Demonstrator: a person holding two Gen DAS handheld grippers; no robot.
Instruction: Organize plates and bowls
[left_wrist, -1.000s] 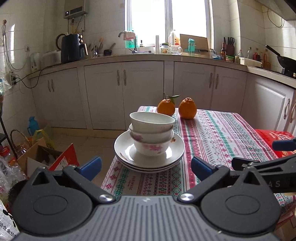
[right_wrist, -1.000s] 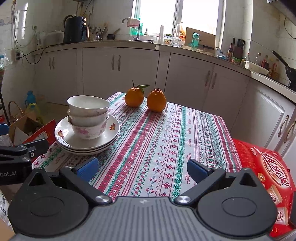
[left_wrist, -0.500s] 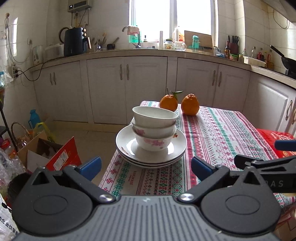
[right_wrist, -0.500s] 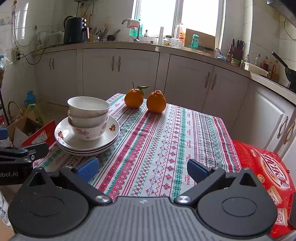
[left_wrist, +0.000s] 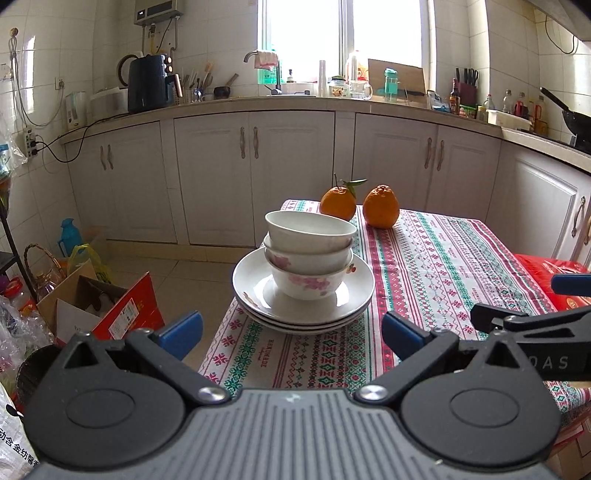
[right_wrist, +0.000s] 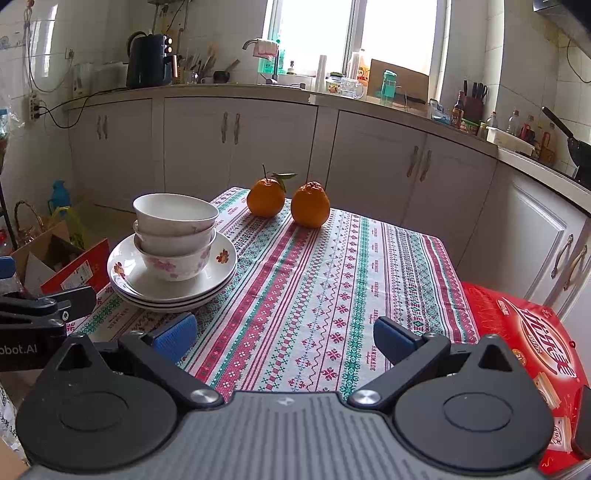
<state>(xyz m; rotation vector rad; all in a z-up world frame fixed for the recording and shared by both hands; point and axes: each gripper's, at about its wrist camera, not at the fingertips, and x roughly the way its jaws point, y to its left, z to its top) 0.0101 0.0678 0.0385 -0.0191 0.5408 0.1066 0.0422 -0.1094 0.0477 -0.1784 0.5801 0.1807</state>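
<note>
Grippers level, short of the table edge: we see left gripper (left_wrist: 291, 332) and right gripper (right_wrist: 282, 338) both spread wide, holding nothing. Bowls (left_wrist: 308, 254) sit nested on stacked plates (left_wrist: 303, 295), centre frame in the left view, on the tablecloth (right_wrist: 332, 277). Plate count unclear; the bowl insides are hidden from us.

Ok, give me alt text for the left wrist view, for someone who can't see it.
Three nested bowls sit on a stack of plates near the corner of a table with a patterned cloth, just ahead of the open, empty left gripper. Two oranges stand behind the stack; kitchen cabinets lie beyond.
</note>
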